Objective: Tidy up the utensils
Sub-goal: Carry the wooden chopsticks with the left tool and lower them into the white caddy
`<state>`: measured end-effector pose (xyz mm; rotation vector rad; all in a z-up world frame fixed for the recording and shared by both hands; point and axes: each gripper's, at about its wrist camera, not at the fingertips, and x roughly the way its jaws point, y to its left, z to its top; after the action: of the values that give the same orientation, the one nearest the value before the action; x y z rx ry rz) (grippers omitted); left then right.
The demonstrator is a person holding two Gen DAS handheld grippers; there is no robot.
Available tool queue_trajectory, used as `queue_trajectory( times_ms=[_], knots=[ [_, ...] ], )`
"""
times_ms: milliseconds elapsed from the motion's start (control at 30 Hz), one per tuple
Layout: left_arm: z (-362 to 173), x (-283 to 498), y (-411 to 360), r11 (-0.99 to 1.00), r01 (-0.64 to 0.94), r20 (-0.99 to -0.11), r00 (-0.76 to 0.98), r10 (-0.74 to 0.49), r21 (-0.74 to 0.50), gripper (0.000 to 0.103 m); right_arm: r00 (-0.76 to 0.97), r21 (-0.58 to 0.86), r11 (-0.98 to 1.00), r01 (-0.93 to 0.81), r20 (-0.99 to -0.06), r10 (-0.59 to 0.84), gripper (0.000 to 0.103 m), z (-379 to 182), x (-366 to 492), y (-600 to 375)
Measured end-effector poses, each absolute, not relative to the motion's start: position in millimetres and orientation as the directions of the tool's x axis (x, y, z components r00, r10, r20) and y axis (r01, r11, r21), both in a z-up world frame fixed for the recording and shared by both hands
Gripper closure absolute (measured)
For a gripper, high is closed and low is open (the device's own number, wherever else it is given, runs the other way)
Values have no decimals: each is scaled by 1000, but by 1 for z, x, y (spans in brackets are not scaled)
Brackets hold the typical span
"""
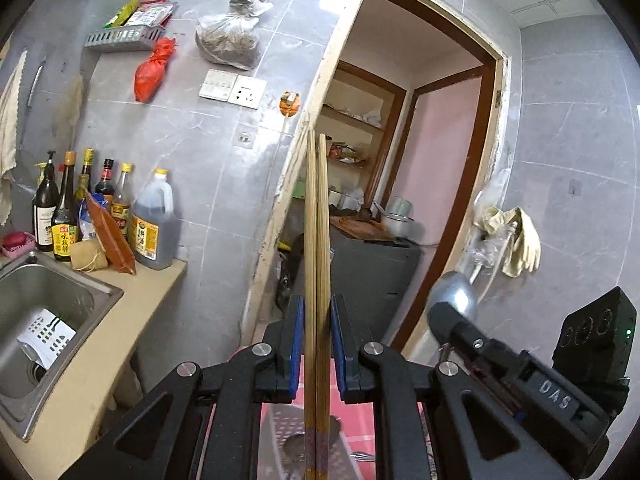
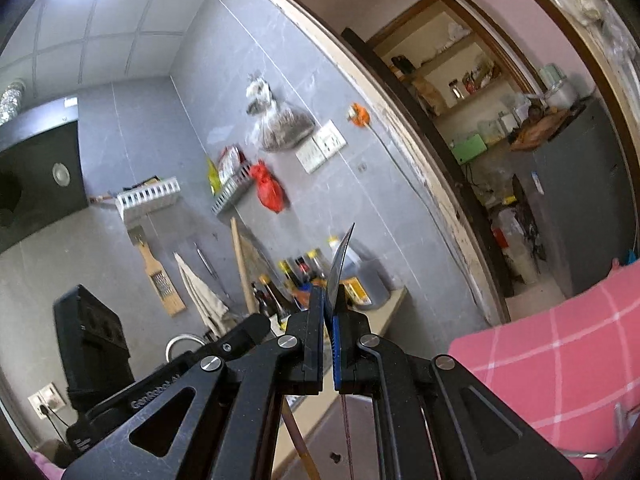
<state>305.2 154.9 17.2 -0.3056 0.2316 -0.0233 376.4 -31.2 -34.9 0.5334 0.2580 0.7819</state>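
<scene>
In the left wrist view my left gripper [image 1: 317,308] is shut on a pair of bamboo chopsticks [image 1: 317,220]. They stand upright between the blue pads [image 1: 297,336], tips up. To its right, my right gripper [image 1: 440,322] holds a metal spoon [image 1: 456,294], whose rounded bowl sticks out past the fingers. The right wrist view shows that gripper [image 2: 330,300] shut on the spoon [image 2: 340,264], seen edge-on as a thin dark sliver. The left gripper's black body [image 2: 92,340] is at the left of that view. Both grippers are raised in the air and face the grey tiled wall.
A steel sink [image 1: 100,292] is set in the beige counter [image 1: 152,276] at the left, with sauce bottles [image 1: 100,208] behind it. An open doorway [image 1: 400,160] leads to a storage room. Baskets [image 2: 148,196], bags and a grater [image 2: 160,280] hang on the wall. A pink checked cloth [image 2: 560,352] lies at lower right.
</scene>
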Motion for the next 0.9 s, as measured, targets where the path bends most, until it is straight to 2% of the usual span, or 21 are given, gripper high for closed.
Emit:
queue_trajectory(
  times_ms=[267,567,767,800,867,900],
  knots=[
    [-23,307,160,951,-14,-248,967,-66,-308,90,681,547,624,-559,-126,721,99,-80,379,-21],
    [-37,300,156,961,38,-300,946,-123,-275,90,663,487,671,-559,-223,714,99,-86,373,-29],
    [-45,297,163,949,45,-348,924,-159,-313,90,653,442,699,-562,-281,703,98,-86,370,-32],
    [-46,295,164,945,51,-348,922,-169,-323,90,653,439,702,-562,-286,701,97,-85,369,-32],
    [-46,293,165,942,53,-357,917,-177,-330,89,653,440,704,-558,-291,700,88,-83,368,-35],
    [-46,293,166,939,57,-363,913,-186,-338,84,654,442,702,-558,-287,700,81,-82,367,-36]
  ],
)
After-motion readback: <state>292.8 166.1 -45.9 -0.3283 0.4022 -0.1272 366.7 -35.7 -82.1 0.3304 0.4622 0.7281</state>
